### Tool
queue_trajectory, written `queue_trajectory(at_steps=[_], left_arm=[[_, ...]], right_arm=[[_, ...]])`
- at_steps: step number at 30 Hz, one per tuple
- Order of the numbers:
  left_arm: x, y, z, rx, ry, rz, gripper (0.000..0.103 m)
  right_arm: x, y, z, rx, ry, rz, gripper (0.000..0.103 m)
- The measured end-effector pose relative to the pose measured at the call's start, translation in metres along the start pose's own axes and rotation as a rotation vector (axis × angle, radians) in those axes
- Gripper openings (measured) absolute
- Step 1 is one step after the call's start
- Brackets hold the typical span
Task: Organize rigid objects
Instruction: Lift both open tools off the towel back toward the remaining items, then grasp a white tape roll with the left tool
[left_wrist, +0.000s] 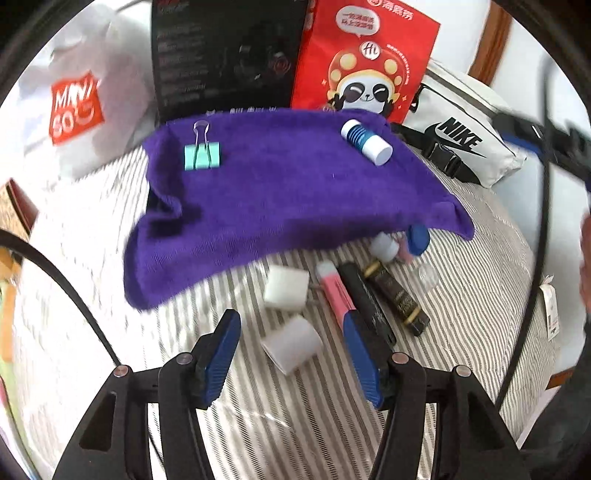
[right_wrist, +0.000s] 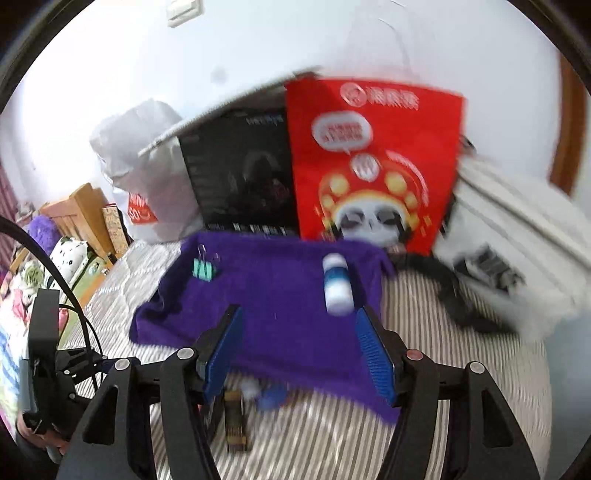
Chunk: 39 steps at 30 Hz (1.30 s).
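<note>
Two close wrist views, angled down, sharing the purple cloth (left_wrist: 288, 192) (right_wrist: 273, 306).

I count one purple cloth (left_wrist: 280, 192), one green binder clip (left_wrist: 202, 155) and one blue-and-white tube (left_wrist: 365, 141) on it. Two white blocks (left_wrist: 286, 287), one pink-and-blue pen (left_wrist: 338, 291), two dark sticks (left_wrist: 395, 295). Behind: one red bag (left_wrist: 364, 59), one black box (left_wrist: 225, 55).

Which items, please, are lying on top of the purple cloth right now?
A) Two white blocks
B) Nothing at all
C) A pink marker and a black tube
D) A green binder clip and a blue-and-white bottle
D: the green binder clip and the blue-and-white bottle lie on the purple cloth; the other small items lie on the striped bedding.
</note>
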<state>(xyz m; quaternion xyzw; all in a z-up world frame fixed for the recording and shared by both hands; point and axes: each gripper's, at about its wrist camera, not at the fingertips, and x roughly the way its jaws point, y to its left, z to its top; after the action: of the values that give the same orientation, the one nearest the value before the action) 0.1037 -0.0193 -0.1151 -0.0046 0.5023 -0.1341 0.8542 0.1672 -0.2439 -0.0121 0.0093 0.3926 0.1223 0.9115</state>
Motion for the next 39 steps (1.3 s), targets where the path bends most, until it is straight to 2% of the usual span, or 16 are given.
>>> queue_trajectory(at_steps=[3,8,13,20,22,23,24,27,30,32,35,37,39], left_arm=[[0.010,0.000,0.000,-0.035,0.012,-0.003,0.056],[0.026,-0.002,-0.004,-0.004,0.036,0.141,0.056],[0.025,0.005,-0.015,-0.019,0.061,0.126,0.056],[0.028,0.003,-0.019,-0.028,0.062,0.183,0.056],[0.028,0.002,-0.020,-0.027,0.041,0.186,0.050],[0.027,0.002,-0.020,-0.023,0.031,0.191,0.039],[0.027,0.002,-0.020,-0.022,0.021,0.194,0.031],[0.023,0.009,-0.020,-0.029,0.015,0.186,0.030],[0.018,0.020,-0.023,-0.030,0.001,0.264,0.030],[0.016,0.031,-0.025,-0.046,0.002,0.288,0.030],[0.015,0.040,-0.028,-0.080,-0.012,0.257,0.030],[0.015,0.039,-0.029,-0.089,-0.018,0.251,0.030],[0.015,0.036,-0.030,-0.083,-0.015,0.244,0.030]], right_arm=[[-0.007,-0.009,-0.027,0.093,0.026,0.020,0.063],[-0.012,-0.011,-0.055,0.154,0.054,0.055,0.063],[-0.013,-0.011,-0.066,0.147,0.069,0.053,0.063],[-0.003,-0.019,-0.076,0.158,0.105,0.050,0.063],[0.002,-0.019,-0.081,0.146,0.123,0.039,0.063],[0.005,-0.019,-0.084,0.140,0.134,0.036,0.063],[0.009,-0.019,-0.087,0.134,0.145,0.035,0.063],[0.024,-0.016,-0.094,0.118,0.167,0.034,0.063],[0.039,-0.008,-0.100,0.093,0.185,0.023,0.062],[0.047,-0.001,-0.103,0.070,0.198,0.031,0.062],[0.054,0.012,-0.107,0.017,0.192,0.058,0.062],[0.061,0.019,-0.110,-0.011,0.195,0.060,0.056],[0.070,0.023,-0.113,-0.033,0.217,0.052,0.039]])
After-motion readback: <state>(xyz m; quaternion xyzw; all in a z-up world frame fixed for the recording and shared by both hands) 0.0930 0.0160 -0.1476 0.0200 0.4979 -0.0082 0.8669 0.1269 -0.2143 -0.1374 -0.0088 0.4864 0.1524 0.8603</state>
